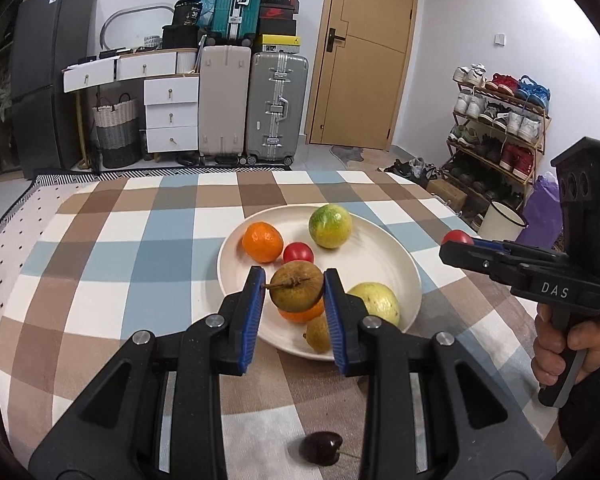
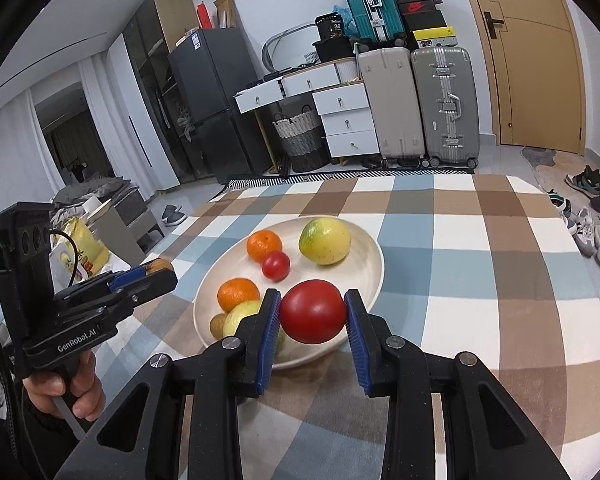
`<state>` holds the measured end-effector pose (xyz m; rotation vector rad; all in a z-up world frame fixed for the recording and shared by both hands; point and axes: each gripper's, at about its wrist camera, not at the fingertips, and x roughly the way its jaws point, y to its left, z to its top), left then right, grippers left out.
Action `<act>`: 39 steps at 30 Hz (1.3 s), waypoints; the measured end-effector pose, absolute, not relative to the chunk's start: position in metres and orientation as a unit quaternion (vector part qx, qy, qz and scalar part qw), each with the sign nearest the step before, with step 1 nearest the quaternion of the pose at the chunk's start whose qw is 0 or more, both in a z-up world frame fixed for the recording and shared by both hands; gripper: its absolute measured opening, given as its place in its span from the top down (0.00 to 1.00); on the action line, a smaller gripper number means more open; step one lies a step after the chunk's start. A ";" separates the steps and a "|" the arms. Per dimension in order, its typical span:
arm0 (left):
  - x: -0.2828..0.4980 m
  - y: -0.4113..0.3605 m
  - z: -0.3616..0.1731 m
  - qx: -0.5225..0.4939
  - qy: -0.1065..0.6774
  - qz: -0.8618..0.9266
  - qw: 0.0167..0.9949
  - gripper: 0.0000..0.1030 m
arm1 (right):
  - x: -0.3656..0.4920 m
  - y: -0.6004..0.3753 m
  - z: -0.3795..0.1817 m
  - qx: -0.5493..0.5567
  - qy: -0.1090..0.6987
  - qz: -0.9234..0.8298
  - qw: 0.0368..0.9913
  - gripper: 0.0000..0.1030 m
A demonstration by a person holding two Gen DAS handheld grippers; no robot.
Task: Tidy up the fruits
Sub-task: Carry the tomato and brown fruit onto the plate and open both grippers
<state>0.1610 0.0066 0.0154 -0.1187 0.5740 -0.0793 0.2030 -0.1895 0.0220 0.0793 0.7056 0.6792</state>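
Note:
A white plate [image 1: 396, 256] sits on the checked tablecloth and holds a tangerine [image 1: 262, 241], a small tomato [image 1: 298, 253], a green-yellow citrus [image 1: 330, 226], a pale yellow fruit [image 1: 376, 300], another orange [image 1: 302, 315] and a small brown fruit [image 1: 318, 334]. My left gripper [image 1: 295, 286] is shut on a brown pear [image 1: 296, 286] above the plate's near side. My right gripper [image 2: 313, 311] is shut on a red tomato [image 2: 313, 311] above the plate [image 2: 370, 264]. A dark cherry [image 1: 321, 448] lies on the cloth near me.
The right gripper shows in the left wrist view [image 1: 456, 246], right of the plate. The left gripper shows in the right wrist view [image 2: 156, 272], left of the plate. Suitcases [image 1: 276, 108], drawers and a shoe rack [image 1: 500, 128] stand beyond the table.

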 end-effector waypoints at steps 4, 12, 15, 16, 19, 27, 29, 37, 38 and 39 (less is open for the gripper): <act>0.169 0.007 0.017 -0.056 0.281 -0.035 0.957 0.74 | 0.211 -0.185 0.024 0.040 0.337 0.323 0.883 0.68; 0.192 0.010 0.012 -0.048 0.285 -0.024 0.957 0.74 | 0.227 -0.178 0.014 0.045 0.344 0.315 0.884 0.68; 0.197 0.013 0.009 -0.048 0.285 -0.017 0.957 0.74 | 0.231 -0.177 0.009 0.049 0.347 0.311 0.883 0.68; 0.198 0.014 0.007 -0.047 0.285 -0.015 0.957 0.74 | 0.233 -0.177 0.007 0.050 0.350 0.310 0.883 0.68; 0.200 0.015 0.006 -0.047 0.284 -0.014 0.958 0.74 | 0.236 -0.174 0.002 0.054 0.354 0.310 0.881 0.68; 0.207 0.011 -0.002 -0.033 0.288 -0.011 0.957 0.74 | 0.239 -0.167 -0.005 0.048 0.362 0.304 0.880 0.68; 0.207 0.009 -0.003 -0.031 0.288 -0.013 0.957 0.74 | 0.240 -0.166 -0.006 0.049 0.364 0.305 0.879 0.68; 0.207 0.007 -0.003 -0.030 0.285 -0.022 0.958 0.74 | 0.239 -0.168 -0.006 0.051 0.362 0.304 0.880 0.64; 0.207 0.007 -0.003 -0.031 0.284 -0.023 0.958 0.74 | 0.238 -0.169 -0.005 0.052 0.361 0.306 0.879 0.64; 0.206 0.007 -0.002 -0.033 0.283 -0.023 0.958 0.74 | 0.237 -0.169 -0.004 0.050 0.358 0.305 0.881 0.63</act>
